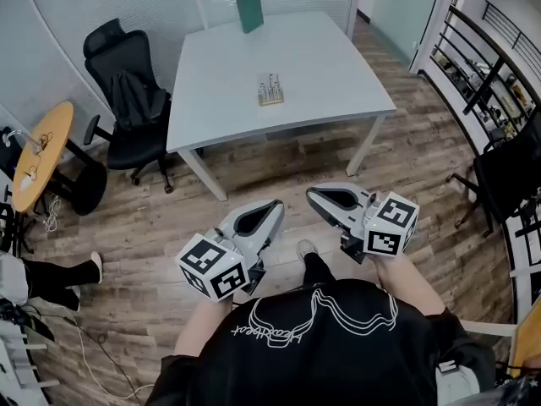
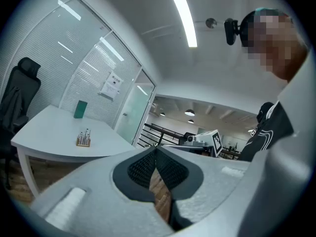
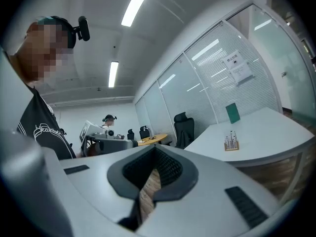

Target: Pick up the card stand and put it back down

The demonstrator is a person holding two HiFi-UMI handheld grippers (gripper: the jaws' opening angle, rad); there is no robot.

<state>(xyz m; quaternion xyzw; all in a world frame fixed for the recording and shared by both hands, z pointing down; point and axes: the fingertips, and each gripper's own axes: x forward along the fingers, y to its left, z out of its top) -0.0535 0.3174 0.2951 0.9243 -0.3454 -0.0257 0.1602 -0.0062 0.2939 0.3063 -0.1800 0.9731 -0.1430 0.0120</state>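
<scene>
scene: grey tabletop (image 1: 338, 66) in an office, person standing back from it on a wood floor (image 1: 279, 163)
card stand: small wooden base with upright metal clips (image 1: 270, 90), standing upright near the middle of the tabletop, toward the near edge; nothing touching it
other items: green board (image 1: 249, 11) propped at the far edge of the tabletop, well apart from the card stand; black office chair (image 1: 127, 100) at the left side
left hand-held gripper: (image 1: 276, 205) held close to the body over the floor, well short of the tabletop; jaws together, nothing between the pads, only floor seen through the gap in the left gripper view
right hand-held gripper: (image 1: 311, 192) just beside the left one, also far from the tabletop; jaws together, empty
pointing: both roughly level; the tips lean toward each other
progress: nothing done, looks like the start pose; stand untouched
left to do: whole task, i.e. walk up or reach in, open one set of jaws, clamp the stand, lift, set it back down, let go
risk: thin clips on a light base, likely tips if grabbed off-centre
</scene>
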